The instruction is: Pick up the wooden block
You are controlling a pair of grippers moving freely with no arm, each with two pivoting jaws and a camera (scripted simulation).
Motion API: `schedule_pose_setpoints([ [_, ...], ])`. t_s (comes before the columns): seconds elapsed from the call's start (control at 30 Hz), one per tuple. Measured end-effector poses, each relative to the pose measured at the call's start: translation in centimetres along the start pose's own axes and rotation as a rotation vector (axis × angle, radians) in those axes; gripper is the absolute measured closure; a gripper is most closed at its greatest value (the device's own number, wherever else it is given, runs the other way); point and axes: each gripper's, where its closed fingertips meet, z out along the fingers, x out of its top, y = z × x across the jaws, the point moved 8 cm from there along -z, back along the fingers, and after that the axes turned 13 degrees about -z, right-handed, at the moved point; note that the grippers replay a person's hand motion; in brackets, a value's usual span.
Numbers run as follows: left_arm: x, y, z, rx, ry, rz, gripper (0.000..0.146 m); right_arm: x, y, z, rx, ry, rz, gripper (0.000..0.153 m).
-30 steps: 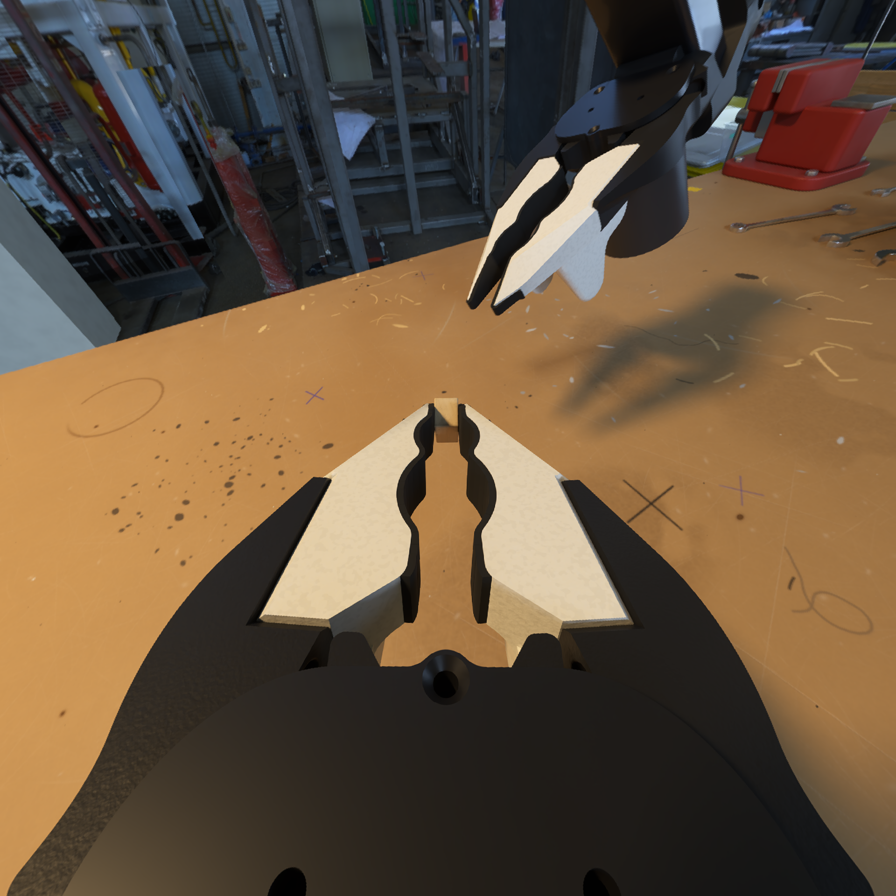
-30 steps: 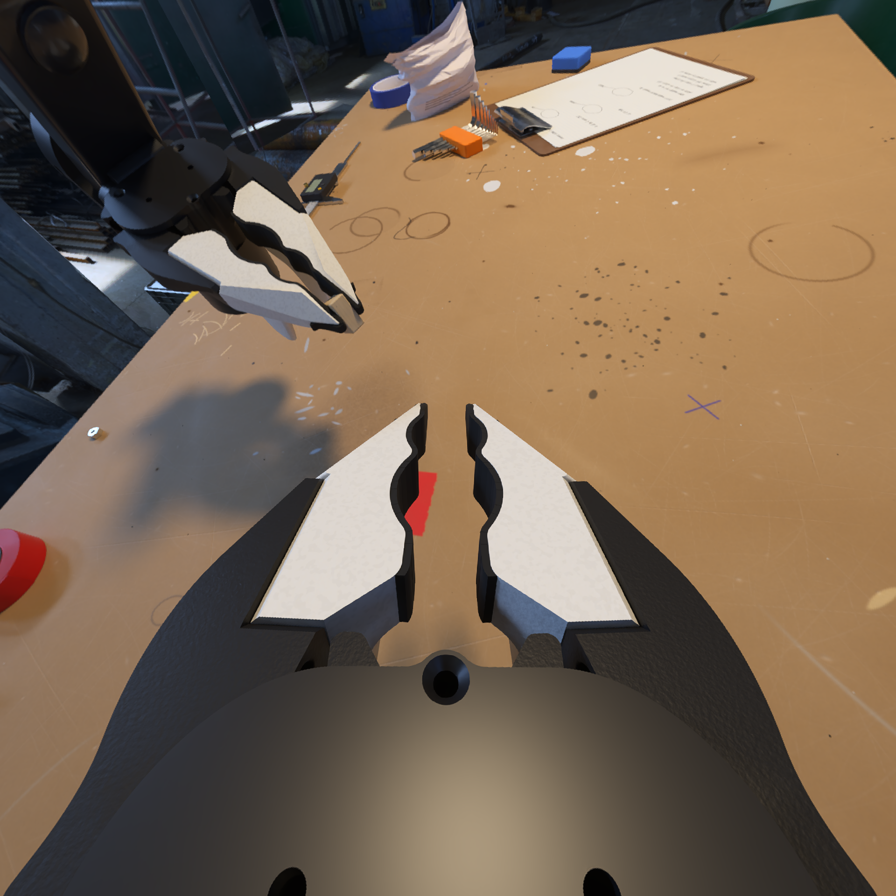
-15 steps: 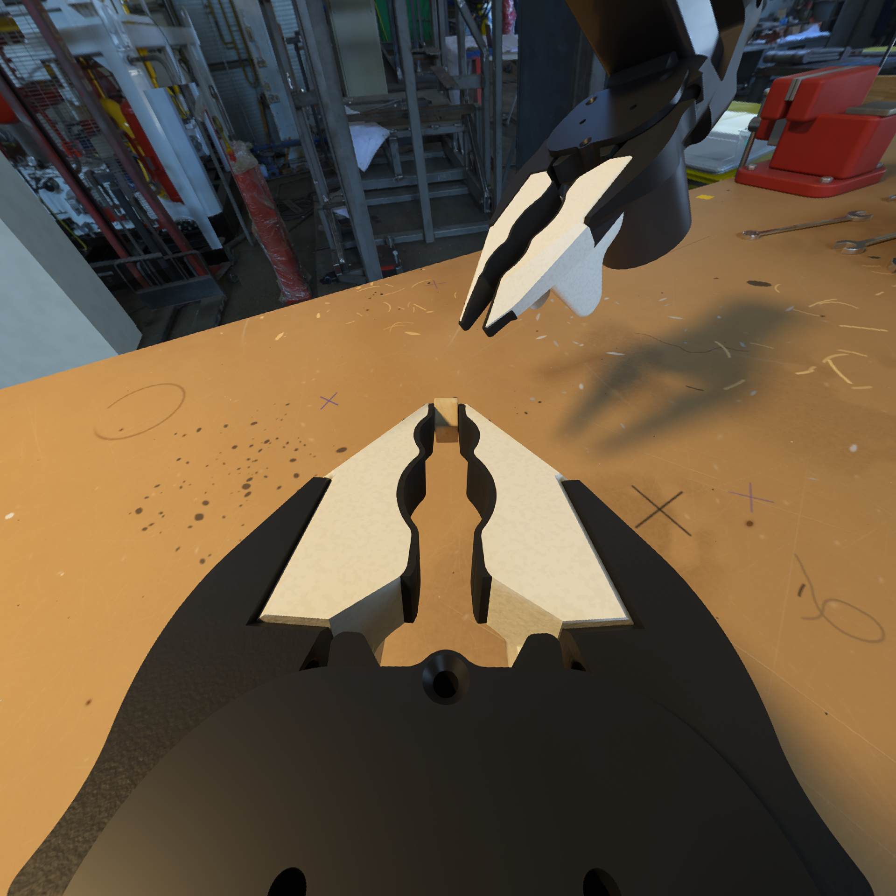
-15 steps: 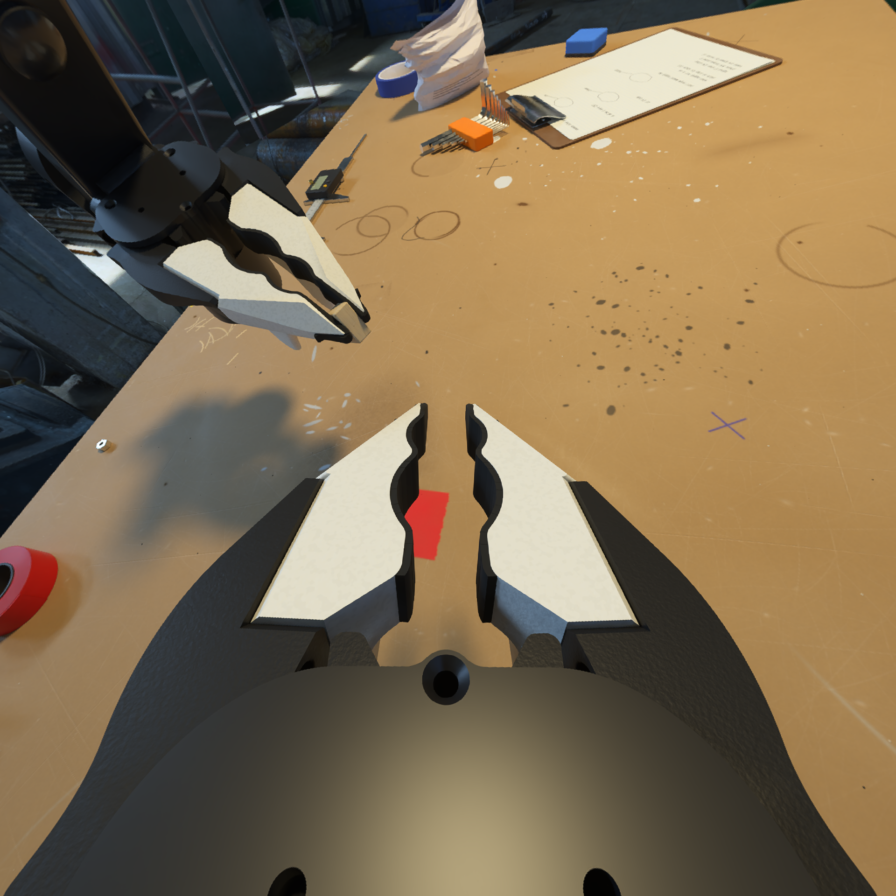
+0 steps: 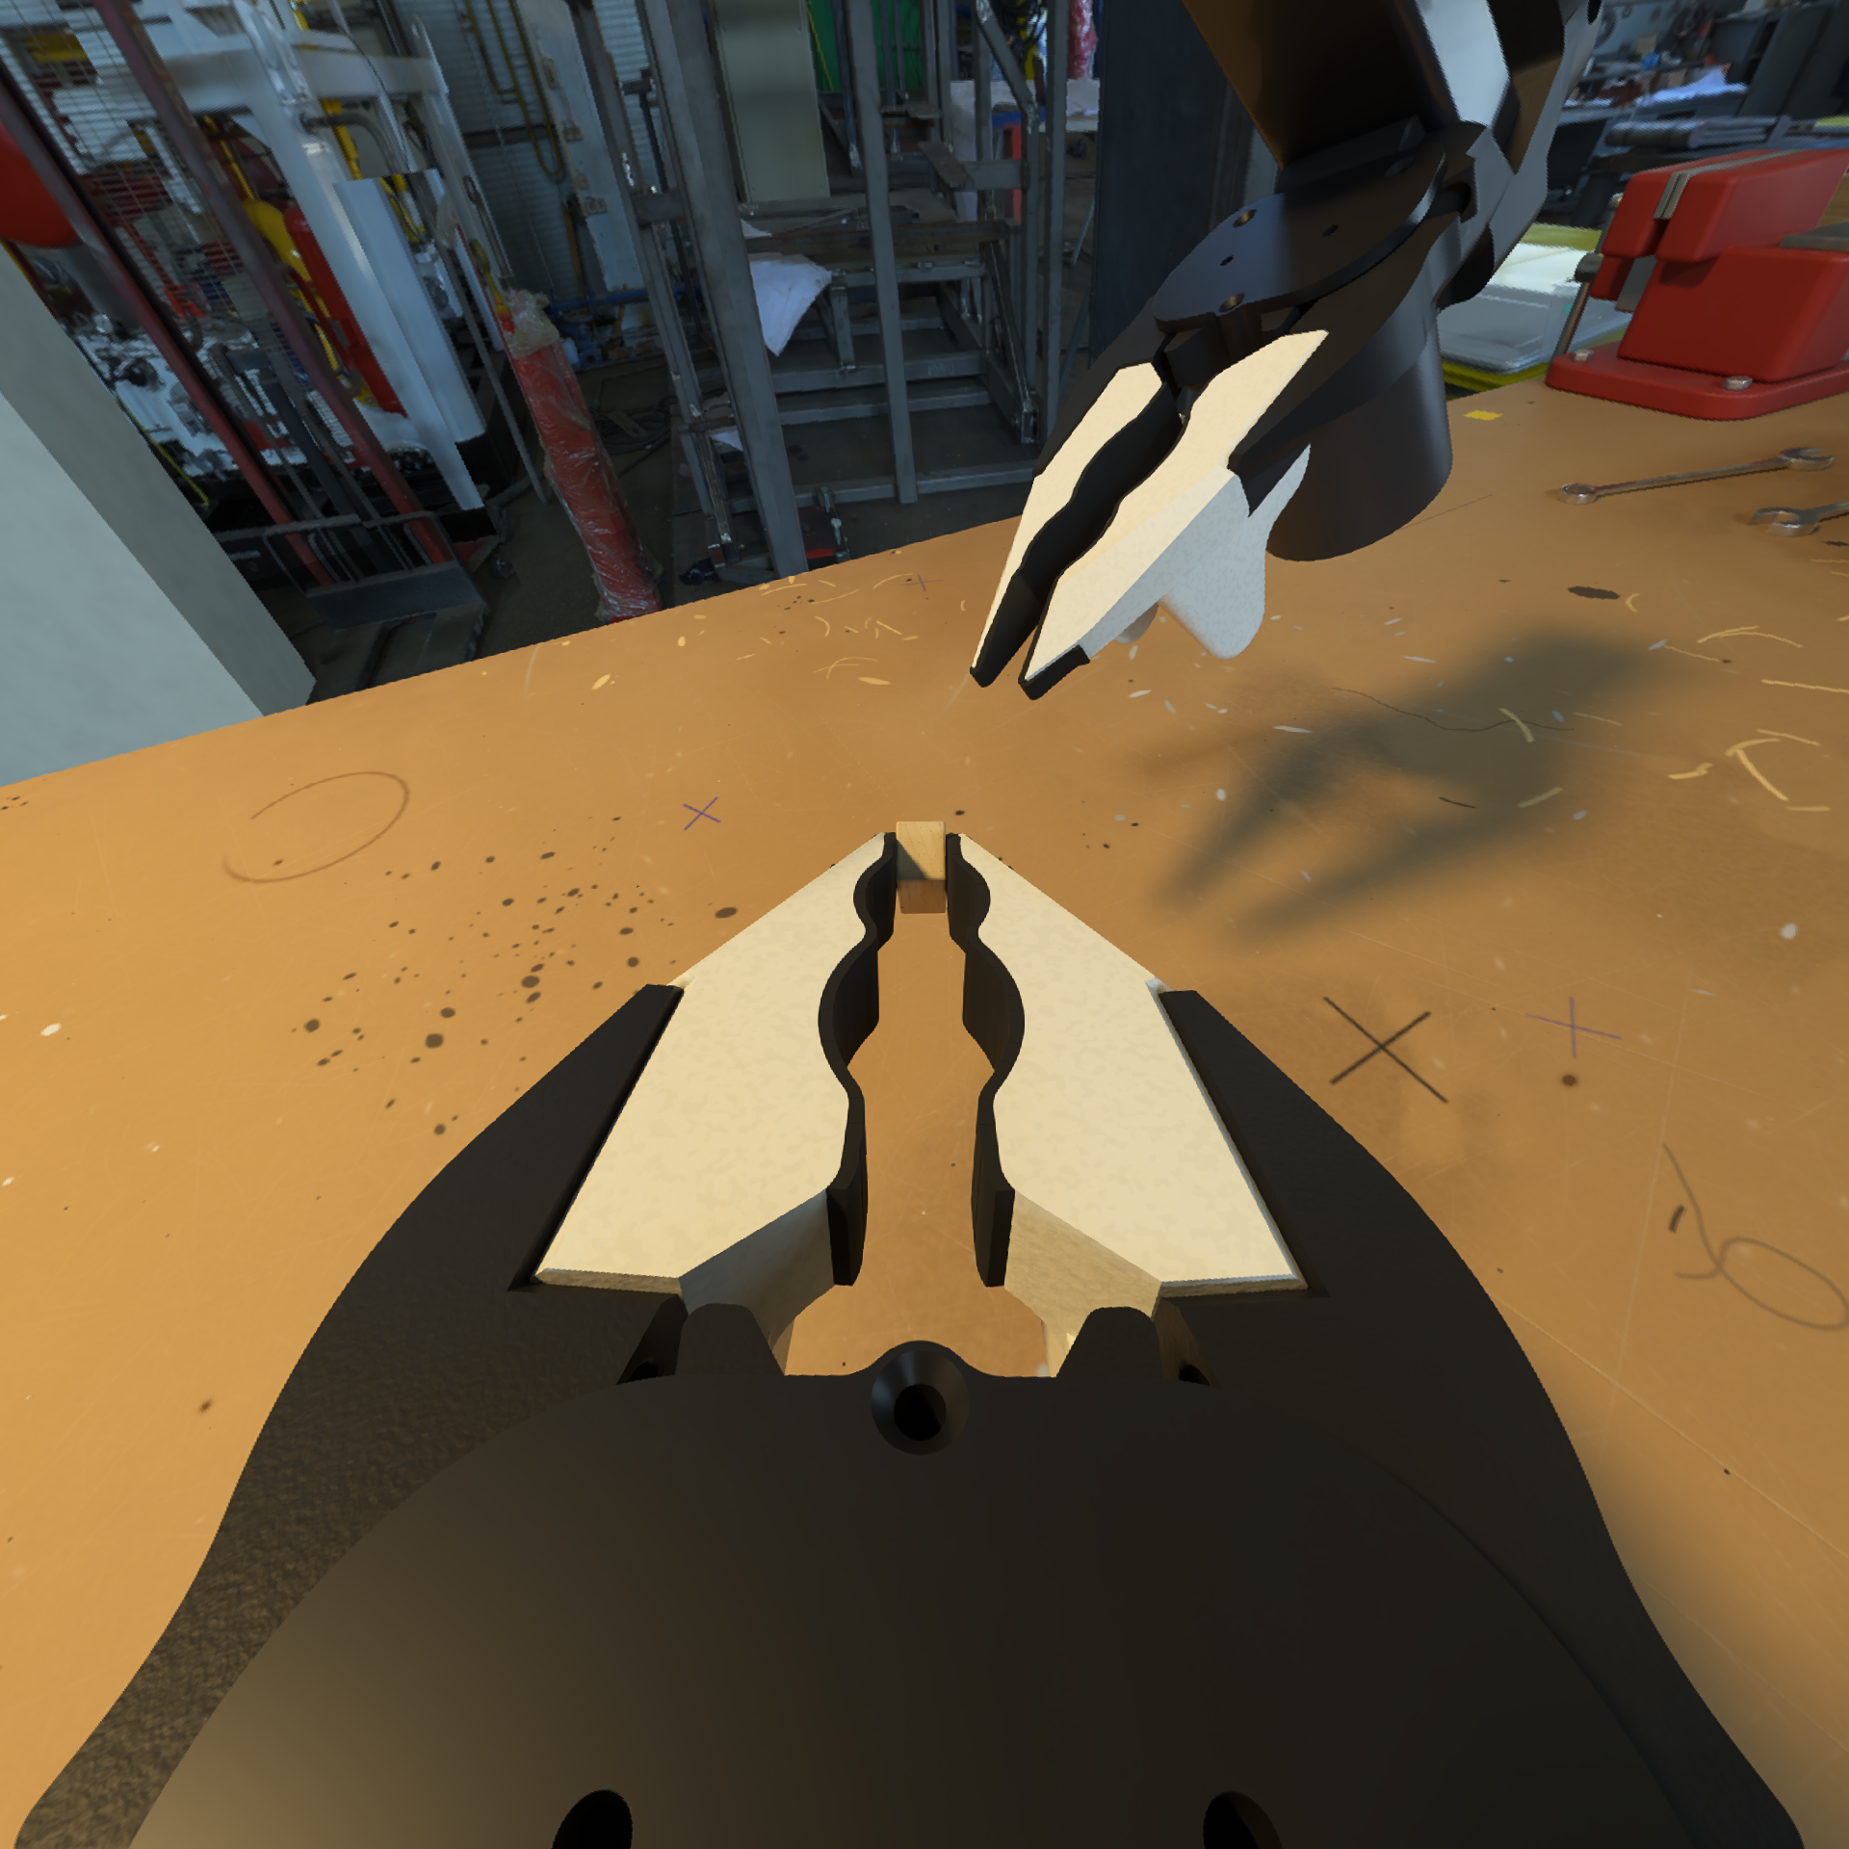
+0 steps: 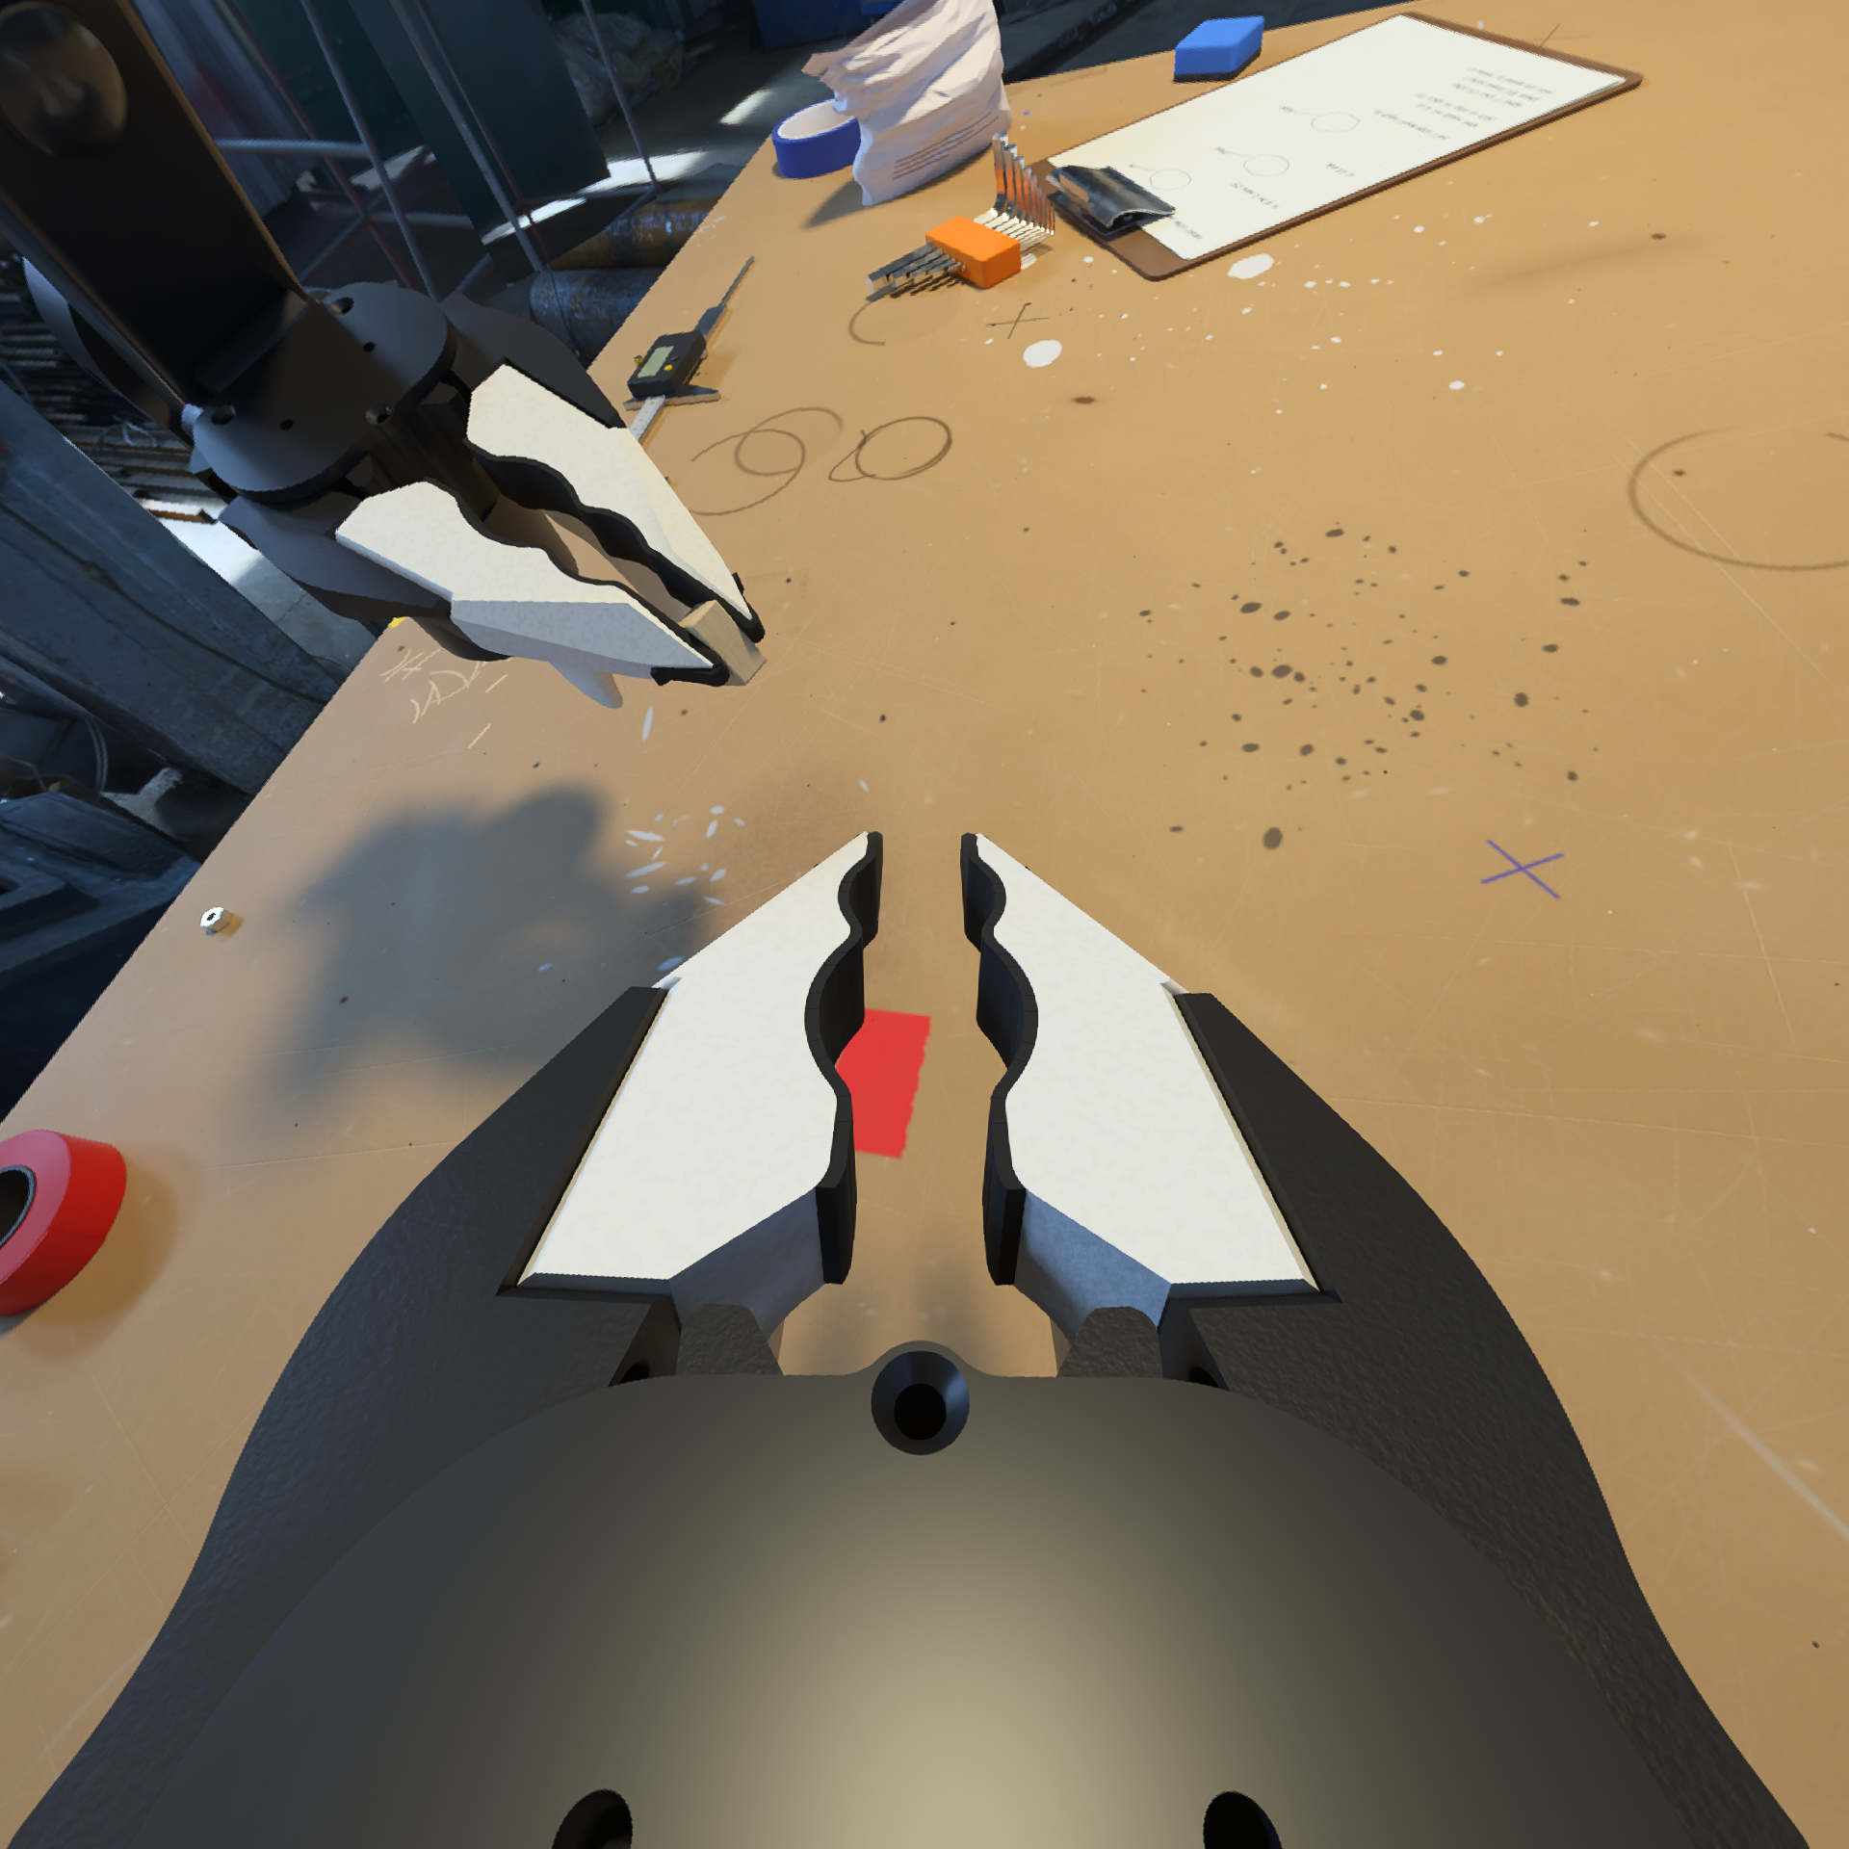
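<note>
While left gripper point(image 5: 920, 850) jaws clamp wooden block point(image 5: 920, 866): right gripper point(image 6: 920, 850) parted, empty, over stained workbench point(image 6: 1301, 900).

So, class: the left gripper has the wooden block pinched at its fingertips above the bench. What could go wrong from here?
1. The wooden block sits only at the very tips of the left gripper, so a jolt could let it slip or twist out.
2. The right gripper, open and empty, hangs close ahead; moving forward might knock the two together.
3. If dropped, the block could fall near the table edge and roll off.
</note>
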Motion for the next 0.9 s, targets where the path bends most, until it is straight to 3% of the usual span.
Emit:
schedule_pose_setpoints([
  [0.57,0.1,0.1,0.8,-0.001,-0.013,0.001,0.137,-1.1,0.1,-0.5,-0.008,-0.03,0.02,0.137],
  [0.9,6.0,-1.0,3.8,0.099,-0.16,0.238,0.137,-2.4,1.6,-3.7,-0.065,-0.034,0.013,0.137],
])
